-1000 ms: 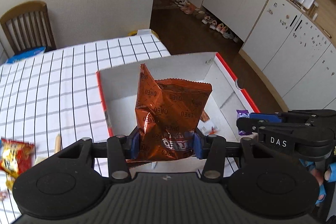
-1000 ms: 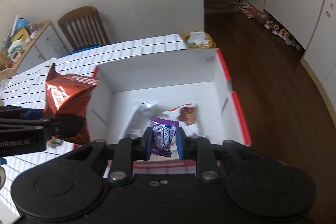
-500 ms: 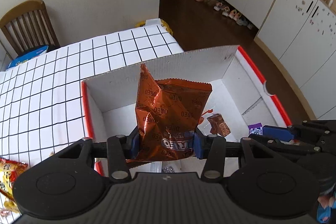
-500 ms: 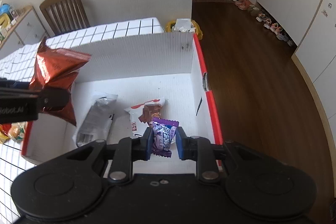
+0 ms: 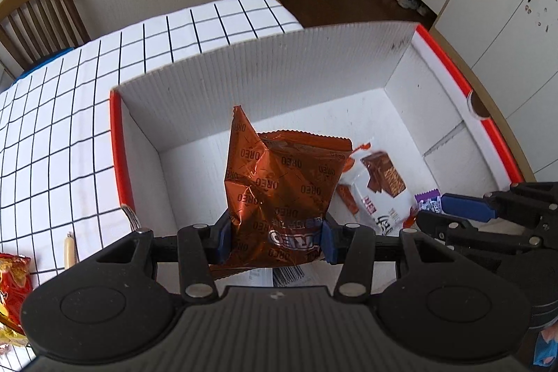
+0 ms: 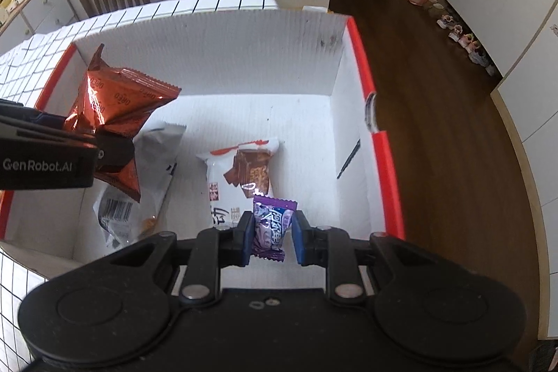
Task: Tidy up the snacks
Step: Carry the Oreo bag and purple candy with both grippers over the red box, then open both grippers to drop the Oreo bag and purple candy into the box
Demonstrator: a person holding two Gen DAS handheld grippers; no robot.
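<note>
My left gripper [image 5: 275, 241] is shut on an orange Oreo packet [image 5: 282, 190] and holds it over the inside of a white cardboard box with red rims [image 5: 265, 65]. The Oreo packet also shows in the right wrist view [image 6: 115, 107]. My right gripper [image 6: 271, 241] holds a small purple candy packet [image 6: 272, 225] over the box's near right part; the jaws look slightly wider than the packet. A white wafer packet [image 6: 244, 173] and a silver packet [image 6: 146, 169] lie on the box floor.
The box [image 6: 362, 86] stands at the edge of a table with a white grid cloth [image 5: 69, 100]. A red-yellow snack bag [image 5: 10, 295] and a thin sausage stick [image 5: 69, 250] lie on the cloth at left. A wooden chair [image 5: 38, 9] stands behind.
Both grippers have moved forward and down over the box with their packets. The right gripper's jaws have widened a little around the purple candy.
</note>
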